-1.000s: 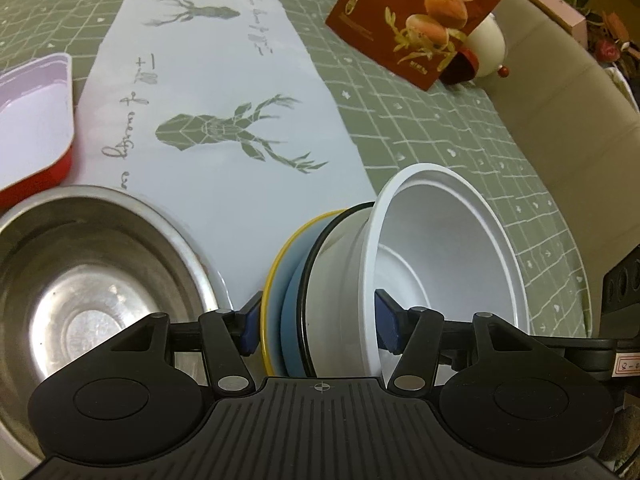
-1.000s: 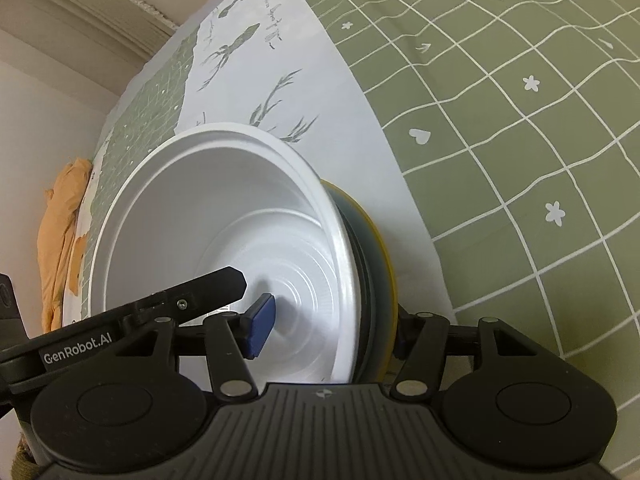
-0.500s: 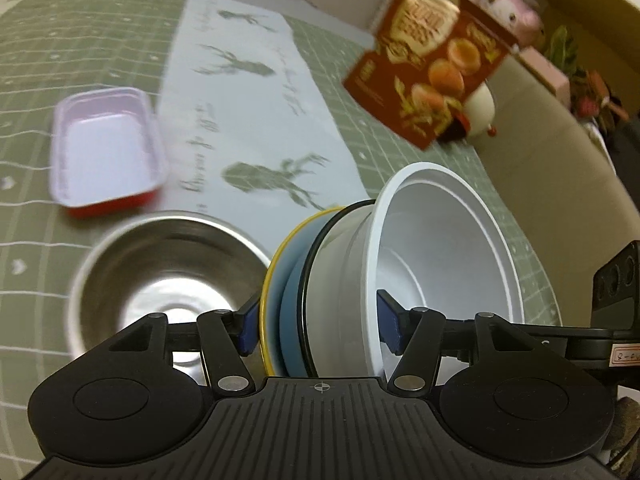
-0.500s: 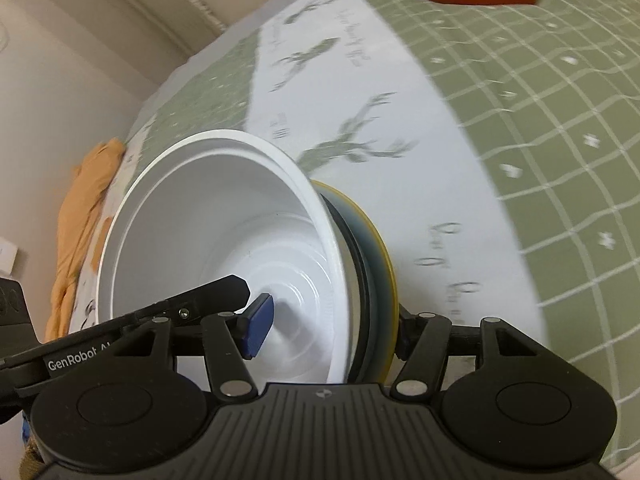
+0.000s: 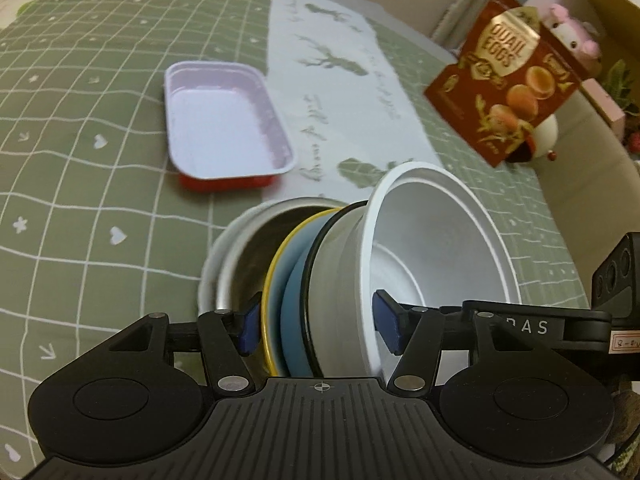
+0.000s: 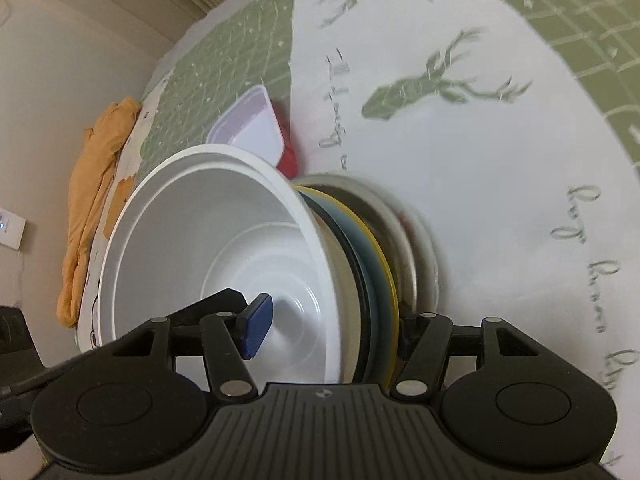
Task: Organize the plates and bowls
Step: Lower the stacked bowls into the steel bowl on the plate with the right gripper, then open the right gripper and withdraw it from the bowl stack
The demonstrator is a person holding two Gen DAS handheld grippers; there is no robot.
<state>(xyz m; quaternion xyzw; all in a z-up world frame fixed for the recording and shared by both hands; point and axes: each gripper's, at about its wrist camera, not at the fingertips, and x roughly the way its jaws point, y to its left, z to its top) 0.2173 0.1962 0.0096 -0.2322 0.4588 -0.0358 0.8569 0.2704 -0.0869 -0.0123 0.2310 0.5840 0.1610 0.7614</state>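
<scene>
Both grippers clamp the same nested stack, held on edge: a white bowl [image 5: 436, 248] in a black-rimmed enamel dish [image 5: 326, 280] on a blue plate with a yellow rim [image 5: 280, 280]. My left gripper [image 5: 316, 330] is shut on the stack from one side. My right gripper [image 6: 326, 332] is shut on it from the other, one pad inside the white bowl [image 6: 224, 248]. A steel bowl [image 5: 236, 256] sits on the table just behind the stack; it also shows in the right wrist view [image 6: 404, 240].
A red tray with a white inside [image 5: 224, 120] lies on the green checked cloth [image 5: 80, 160] beyond the steel bowl. A white deer-print runner [image 5: 344, 92] crosses the table. A quail-egg packet [image 5: 508, 76] stands at the right. An orange cloth [image 6: 92, 192] hangs at the far left.
Both grippers have lifted the stack and carried it over toward the steel bowl, which now lies directly behind the stack. The red tray has come fully into view.
</scene>
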